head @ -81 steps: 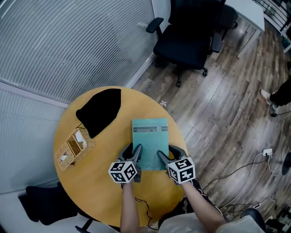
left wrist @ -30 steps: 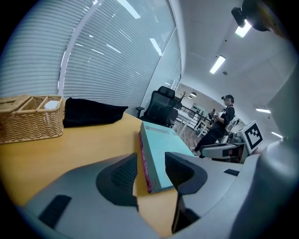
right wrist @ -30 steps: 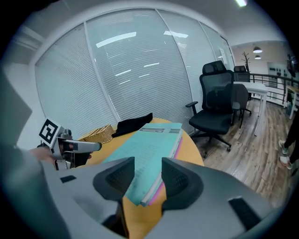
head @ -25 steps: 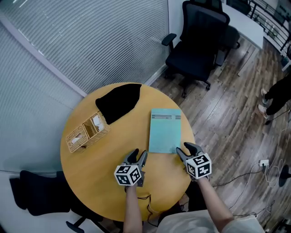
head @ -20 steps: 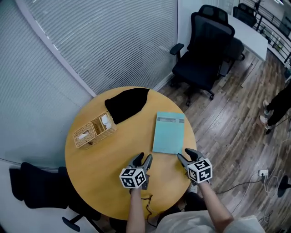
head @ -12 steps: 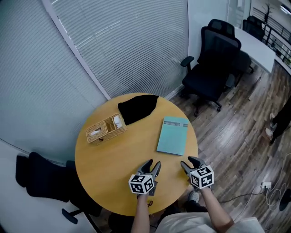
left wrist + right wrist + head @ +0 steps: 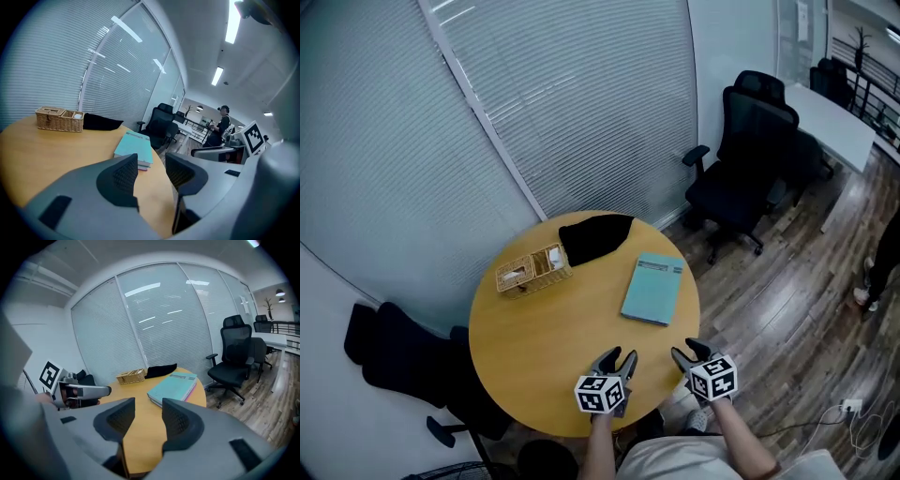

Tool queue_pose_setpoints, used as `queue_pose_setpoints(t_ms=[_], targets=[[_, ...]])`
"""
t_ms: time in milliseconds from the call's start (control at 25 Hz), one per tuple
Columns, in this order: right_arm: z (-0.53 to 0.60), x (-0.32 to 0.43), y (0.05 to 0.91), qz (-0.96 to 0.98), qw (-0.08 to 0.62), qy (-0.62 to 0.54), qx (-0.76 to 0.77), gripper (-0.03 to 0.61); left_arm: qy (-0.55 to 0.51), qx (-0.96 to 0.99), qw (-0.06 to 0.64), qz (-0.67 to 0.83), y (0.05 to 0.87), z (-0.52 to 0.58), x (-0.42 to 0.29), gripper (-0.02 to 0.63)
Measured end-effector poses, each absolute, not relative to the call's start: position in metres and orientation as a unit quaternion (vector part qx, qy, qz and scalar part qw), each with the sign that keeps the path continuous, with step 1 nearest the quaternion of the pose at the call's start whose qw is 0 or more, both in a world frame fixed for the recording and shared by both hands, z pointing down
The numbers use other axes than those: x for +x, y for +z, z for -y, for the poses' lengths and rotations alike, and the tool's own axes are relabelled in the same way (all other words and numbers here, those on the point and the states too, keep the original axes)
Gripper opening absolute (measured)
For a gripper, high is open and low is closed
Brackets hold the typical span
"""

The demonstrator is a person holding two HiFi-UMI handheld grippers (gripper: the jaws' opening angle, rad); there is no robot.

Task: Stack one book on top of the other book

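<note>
Both grippers are being held over the near edge of the round table [image 7: 516,375], side by side and apart from each other. The left gripper [image 7: 619,359] is being kept with its jaws spread, and nothing is being gripped between them; only bare tabletop is being seen through the gap. The right gripper [image 7: 688,352] is likewise being held wide open and empty, at the table's near right edge.

The teal book [image 7: 652,289] is being carried flat on top of a second book [image 7: 192,388], whose pink edge is being shown just beneath it. The stack is being left near the table's far right edge, well apart from both grippers and untouched by either.

A wicker basket [image 7: 532,270] is being kept near the far left edge, with a black cloth [image 7: 594,238] just beside it at the far edge. A black office chair [image 7: 741,150] is being left on the floor beyond the table's far right edge.
</note>
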State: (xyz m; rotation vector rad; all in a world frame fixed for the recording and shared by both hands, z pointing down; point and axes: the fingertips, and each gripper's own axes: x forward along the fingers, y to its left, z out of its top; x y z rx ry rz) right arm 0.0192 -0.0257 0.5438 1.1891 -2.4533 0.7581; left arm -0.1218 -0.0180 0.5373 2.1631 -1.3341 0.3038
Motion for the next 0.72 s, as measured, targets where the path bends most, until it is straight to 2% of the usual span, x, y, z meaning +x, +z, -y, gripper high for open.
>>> queue_pose_setpoints(t_ms=[720], targets=[[-0.026,0.064,0.543,0.867,0.130,0.258,0.406,0.188,0.114,0.798,0.276,0.523,0.533,-0.050,-0.066,0.199]])
